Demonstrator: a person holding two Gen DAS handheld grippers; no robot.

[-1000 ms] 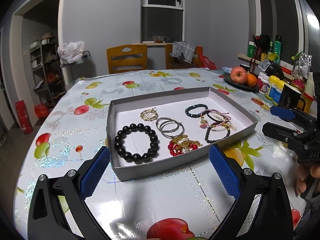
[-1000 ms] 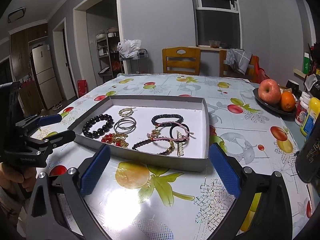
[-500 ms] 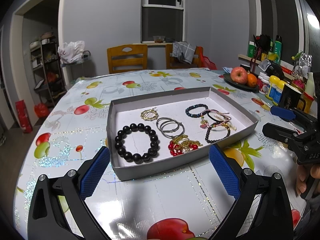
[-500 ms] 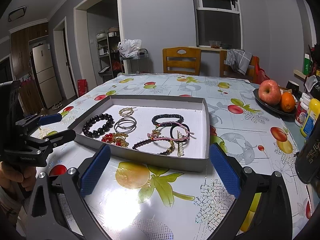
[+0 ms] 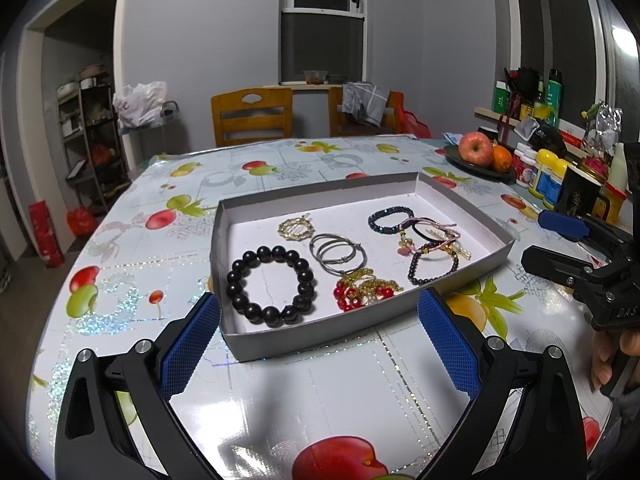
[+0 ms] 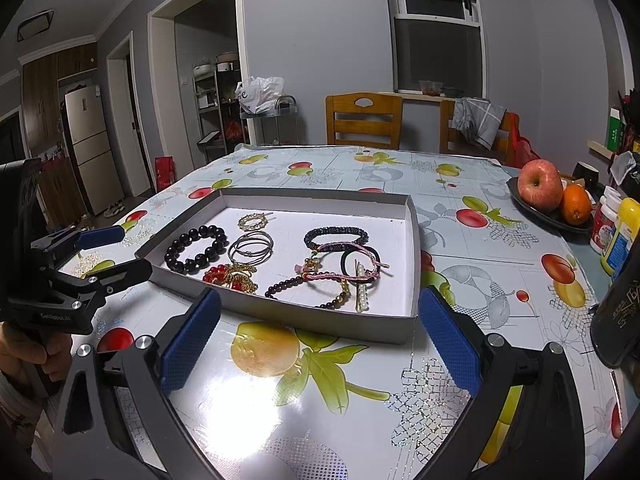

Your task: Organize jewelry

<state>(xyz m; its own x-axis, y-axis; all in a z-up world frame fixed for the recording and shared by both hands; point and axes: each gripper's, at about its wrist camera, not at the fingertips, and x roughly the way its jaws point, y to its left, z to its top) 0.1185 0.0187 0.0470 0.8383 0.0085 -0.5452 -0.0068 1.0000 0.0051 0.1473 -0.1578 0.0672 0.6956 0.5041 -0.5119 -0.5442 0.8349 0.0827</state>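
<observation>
A shallow grey tray (image 5: 320, 344) (image 6: 320, 316) sits mid-table with jewelry in it. Inside lie a black bead bracelet (image 5: 249, 258) (image 6: 200, 258), silver hoops (image 5: 338, 259) (image 6: 250, 248), a red and gold bead chain (image 5: 364, 292) (image 6: 228, 274), a gold round brooch (image 5: 296, 229) (image 6: 253, 222), a dark bead bracelet (image 5: 390, 211) (image 6: 336, 232), and a tangle of pink cord, hair tie and pearl clip (image 5: 432, 240) (image 6: 352, 268). My left gripper (image 5: 319, 302) (image 6: 136, 250) is open and empty at the tray's near left. My right gripper (image 6: 320, 297) (image 5: 534, 236) is open and empty at its near right.
The table wears a glossy fruit-print cloth (image 5: 320, 400). A dark plate with an apple and an orange (image 5: 480, 152) (image 6: 552, 192) stands at the right, with jars (image 5: 548, 172) and a black mug (image 5: 576, 200) (image 6: 616, 320) along that edge. Wooden chairs (image 5: 252, 116) stand behind.
</observation>
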